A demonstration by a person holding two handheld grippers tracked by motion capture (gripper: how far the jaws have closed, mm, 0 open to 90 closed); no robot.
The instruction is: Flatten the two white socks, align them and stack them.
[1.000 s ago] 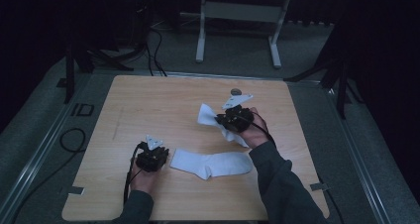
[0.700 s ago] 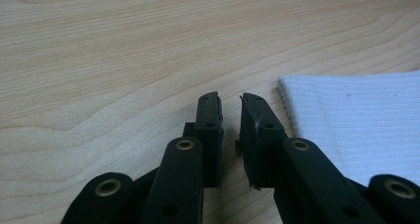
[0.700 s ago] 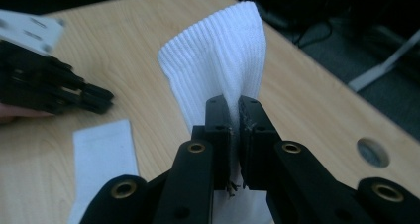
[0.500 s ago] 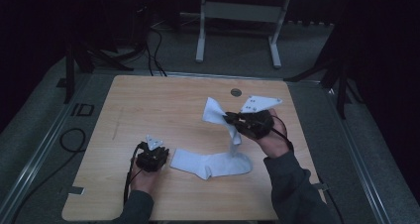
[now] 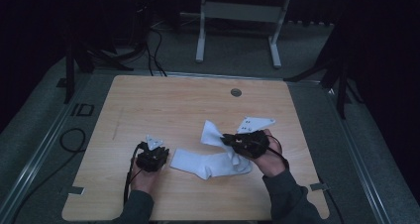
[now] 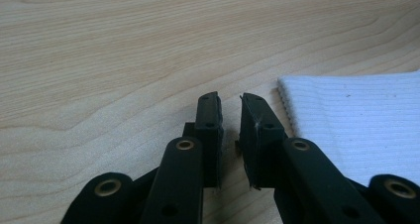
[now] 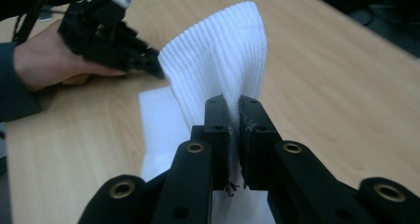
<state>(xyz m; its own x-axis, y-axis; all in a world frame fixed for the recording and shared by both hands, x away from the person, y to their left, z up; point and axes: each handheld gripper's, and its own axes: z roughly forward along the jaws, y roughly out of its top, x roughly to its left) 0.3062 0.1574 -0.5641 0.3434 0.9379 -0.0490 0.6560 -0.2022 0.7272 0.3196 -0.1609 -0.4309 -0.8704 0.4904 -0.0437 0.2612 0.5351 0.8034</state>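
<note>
A white sock [image 5: 198,163] lies flat on the wooden table [image 5: 163,105] between my two hands. Its ribbed cuff edge [image 6: 356,120] sits just right of my left gripper [image 6: 229,101], whose jaws stand almost together with a thin gap and nothing between them. That left gripper [image 5: 162,159] rests on the table at the flat sock's left end. My right gripper [image 7: 235,101] is shut on a second white sock [image 7: 218,60], whose ribbed end stands up above the jaws. In the high view the right gripper [image 5: 227,139] holds that sock [image 5: 210,132] over the flat sock's right end.
A round grommet hole [image 5: 236,92] sits near the table's far edge. Beyond the table stand a grey metal frame [image 5: 237,11] and floor cables [image 5: 153,40]. The other hand [image 7: 44,60] and its gripper [image 7: 114,40] lie ahead of the right gripper.
My right gripper has carried the held sock from the far right of the table toward the person and down, over the flat sock. The left gripper has stayed put.
</note>
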